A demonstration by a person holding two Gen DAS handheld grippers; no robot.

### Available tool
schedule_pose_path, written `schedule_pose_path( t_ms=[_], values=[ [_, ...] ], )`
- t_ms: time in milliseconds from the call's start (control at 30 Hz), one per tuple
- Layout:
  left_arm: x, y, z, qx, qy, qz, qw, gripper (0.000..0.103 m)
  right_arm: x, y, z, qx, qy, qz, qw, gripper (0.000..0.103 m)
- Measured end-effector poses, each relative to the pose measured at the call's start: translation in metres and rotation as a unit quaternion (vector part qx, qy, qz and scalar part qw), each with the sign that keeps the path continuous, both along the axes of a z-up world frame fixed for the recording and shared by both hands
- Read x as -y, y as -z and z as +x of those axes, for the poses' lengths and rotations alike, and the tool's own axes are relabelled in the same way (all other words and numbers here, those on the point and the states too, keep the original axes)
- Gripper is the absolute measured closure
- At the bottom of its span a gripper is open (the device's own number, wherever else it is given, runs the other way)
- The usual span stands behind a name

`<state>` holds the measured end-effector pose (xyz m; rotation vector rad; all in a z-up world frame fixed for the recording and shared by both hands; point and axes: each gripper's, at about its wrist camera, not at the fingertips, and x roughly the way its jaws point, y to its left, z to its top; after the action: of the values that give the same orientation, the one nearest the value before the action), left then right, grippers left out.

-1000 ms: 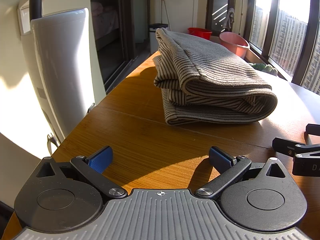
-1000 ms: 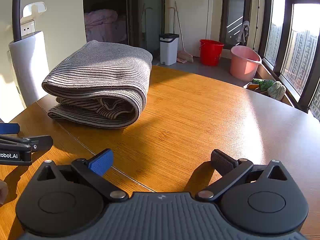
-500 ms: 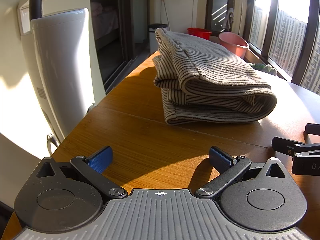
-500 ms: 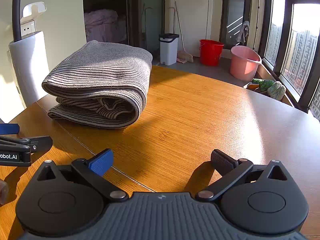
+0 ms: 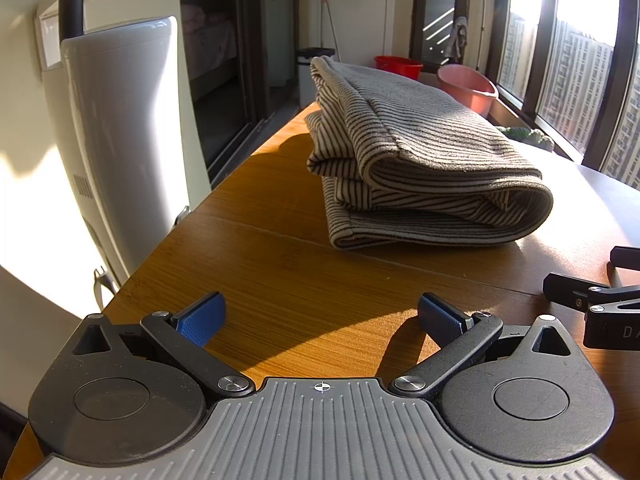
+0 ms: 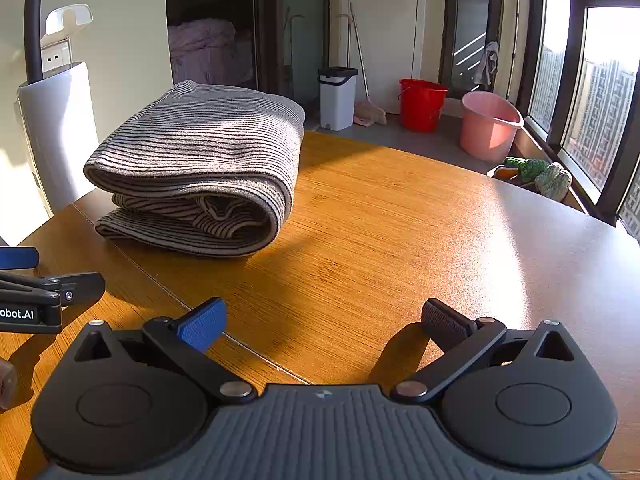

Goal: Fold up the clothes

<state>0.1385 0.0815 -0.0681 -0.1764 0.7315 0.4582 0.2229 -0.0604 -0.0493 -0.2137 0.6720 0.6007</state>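
Item: striped garment (image 5: 424, 168), folded in a stack on the table (image 6: 400, 248), ahead of both your tools. Left gripper (image 5: 320, 320): jaws wide, empty, garment forward-right. Right gripper (image 6: 324, 320): jaws wide, empty, garment forward-left. Neither looks clearly nearer; the rolled fold faces you.

Sunlit wooden table (image 6: 400, 240) beside tall windows (image 6: 600, 92).

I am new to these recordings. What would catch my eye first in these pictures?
First, the folded striped garment lying on the sunlit wooden table, ahead of both grippers. Next, the left gripper and right gripper low over the table, jaws wide apart and holding nothing. Behind, a red bucket and pink bucket stand on the floor.
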Motion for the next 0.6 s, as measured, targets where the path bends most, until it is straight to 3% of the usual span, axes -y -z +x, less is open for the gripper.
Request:
schedule_pose_path(
  t_ms=[600],
  values=[
    [0.0015,0.0013,-0.0004,0.0,0.0,0.0,1.0,0.0,-0.0012,-0.0002,0.0003,0.0,0.0,0.0,1.0,0.0]
  ],
)
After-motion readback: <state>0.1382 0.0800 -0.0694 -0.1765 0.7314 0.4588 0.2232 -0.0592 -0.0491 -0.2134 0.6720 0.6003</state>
